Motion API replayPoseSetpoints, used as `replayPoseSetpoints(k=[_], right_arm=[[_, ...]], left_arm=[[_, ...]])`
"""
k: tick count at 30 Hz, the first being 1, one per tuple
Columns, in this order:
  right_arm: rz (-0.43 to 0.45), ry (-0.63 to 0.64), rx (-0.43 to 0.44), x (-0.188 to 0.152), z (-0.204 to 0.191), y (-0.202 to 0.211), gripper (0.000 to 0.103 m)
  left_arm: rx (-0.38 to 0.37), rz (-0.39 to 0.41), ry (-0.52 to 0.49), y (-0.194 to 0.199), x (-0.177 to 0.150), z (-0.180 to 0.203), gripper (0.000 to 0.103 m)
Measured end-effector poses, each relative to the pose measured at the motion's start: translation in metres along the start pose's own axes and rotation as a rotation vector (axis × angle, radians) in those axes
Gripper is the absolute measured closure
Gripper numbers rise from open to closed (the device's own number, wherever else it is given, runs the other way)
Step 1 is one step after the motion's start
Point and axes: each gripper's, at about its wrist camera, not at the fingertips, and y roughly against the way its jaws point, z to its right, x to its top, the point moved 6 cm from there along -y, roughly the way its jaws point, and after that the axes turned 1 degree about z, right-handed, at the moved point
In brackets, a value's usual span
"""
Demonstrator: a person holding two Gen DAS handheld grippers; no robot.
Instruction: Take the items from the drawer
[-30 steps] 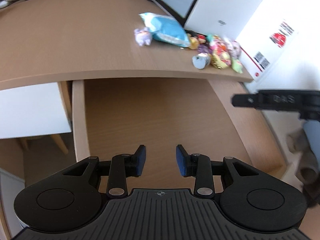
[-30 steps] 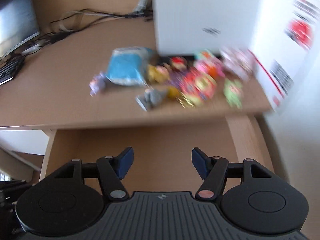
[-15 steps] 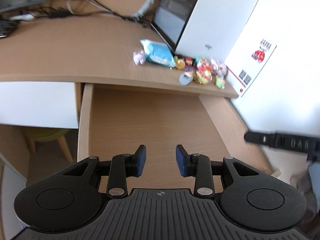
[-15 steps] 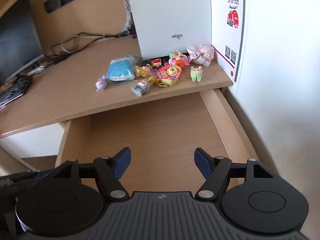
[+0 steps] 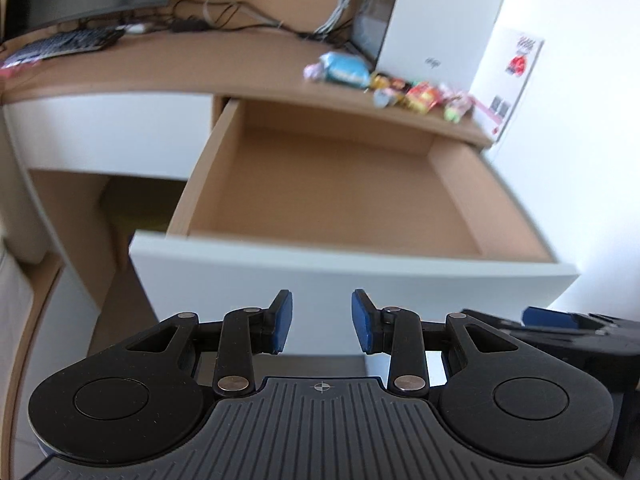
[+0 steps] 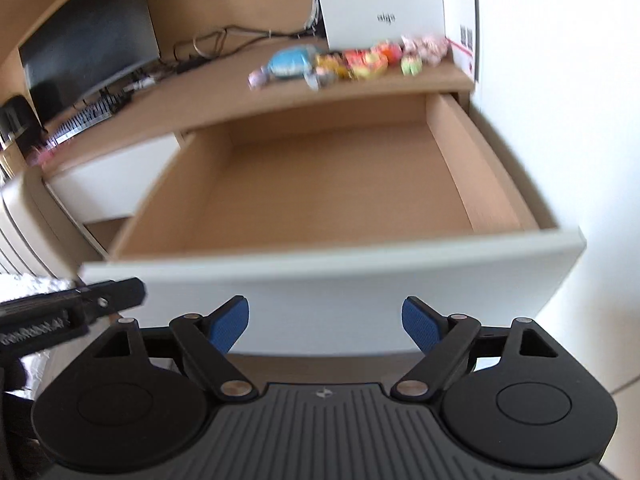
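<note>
The wooden drawer [image 5: 336, 192] [image 6: 332, 188] stands pulled out under the desk, its white front [image 5: 352, 276] [image 6: 332, 280] nearest me, and I see nothing inside it. A cluster of small toys [image 5: 424, 94] [image 6: 368, 60] and a blue packet [image 5: 346, 70] [image 6: 290, 64] lies on the desk's right end. My left gripper [image 5: 322, 322] is open and empty, low in front of the drawer front. My right gripper [image 6: 326, 322] is open wider, also empty, at about the same spot. Each gripper shows at the edge of the other's view.
A white box [image 5: 436, 24] [image 6: 380, 0] stands behind the toys by the white wall [image 5: 580, 120]. A monitor [image 6: 88, 52], keyboard [image 5: 64, 42] and cables [image 5: 248, 16] sit on the desk [image 5: 200, 64] to the left. A white panel [image 5: 108, 132] lies left of the drawer.
Both grippers have pulled back and down from over the drawer to a spot in front of its white front. The toys look farther away. Neither jaw opening has changed.
</note>
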Motion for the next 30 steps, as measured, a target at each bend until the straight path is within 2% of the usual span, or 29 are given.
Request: replayPoseSetpoints(k=[4, 7, 10, 13, 17, 21, 25, 30], right_arm=[[0.047, 0.044, -0.110, -0.015, 0.005, -0.020, 0.018], [0.134, 0.085, -0.189, -0.017, 0.009, -0.027, 0.018], [0.215, 0.130, -0.226, -0.025, 0.008, -0.030, 0.017], [0.261, 0.156, -0.235, -0.037, 0.005, -0.034, 0.015], [0.247, 0.131, -0.184, -0.049, 0.007, -0.041, 0.015], [0.265, 0.087, -0.200, -0.051, 0.015, -0.045, 0.004], [0.293, 0.076, -0.208, -0.049, 0.018, -0.048, 0.004], [0.304, 0.055, -0.199, -0.043, 0.019, -0.051, 0.004]], left_arm=[[0.061, 0.036, 0.003, -0.018, -0.014, -0.001, 0.067], [0.105, 0.081, 0.029, -0.029, -0.018, -0.004, 0.067], [0.141, 0.105, 0.049, -0.036, -0.026, -0.004, 0.067], [0.155, 0.113, 0.036, -0.040, -0.035, -0.002, 0.067], [0.156, 0.139, -0.018, -0.044, -0.044, 0.002, 0.067], [0.135, 0.177, -0.063, -0.051, -0.048, 0.005, 0.067], [0.144, 0.231, -0.086, -0.052, -0.057, 0.008, 0.067], [0.135, 0.241, -0.085, -0.055, -0.054, 0.006, 0.067]])
